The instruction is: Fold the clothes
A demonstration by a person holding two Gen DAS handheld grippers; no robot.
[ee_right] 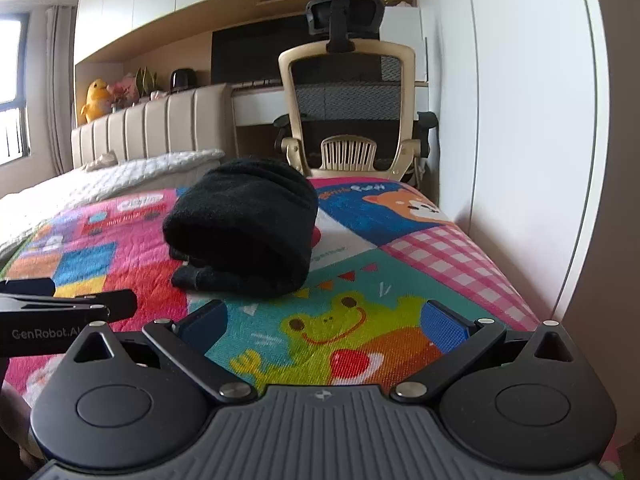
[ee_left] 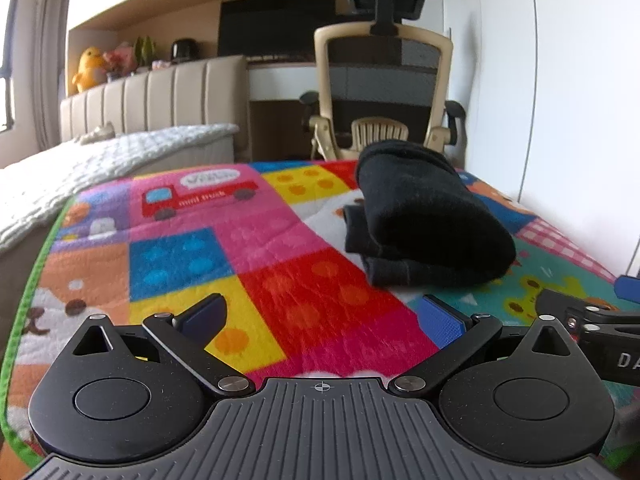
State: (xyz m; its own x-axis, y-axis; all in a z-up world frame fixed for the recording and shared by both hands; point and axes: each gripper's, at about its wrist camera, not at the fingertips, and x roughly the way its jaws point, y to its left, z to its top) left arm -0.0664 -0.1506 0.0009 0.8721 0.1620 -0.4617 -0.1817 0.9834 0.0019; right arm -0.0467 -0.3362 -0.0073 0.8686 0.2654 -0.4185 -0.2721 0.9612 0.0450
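Left wrist view: black garment lay folded into a thick bundle on the mat, so folding looked done, nothing obviously left. Left claw released, empty; garment at 1 o'clock, apart. Right claw also spread, empty; garment at 11 o'clock, near, not touching.

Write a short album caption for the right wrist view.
Open right gripper hovers over the colourful mat, short of a folded black garment.
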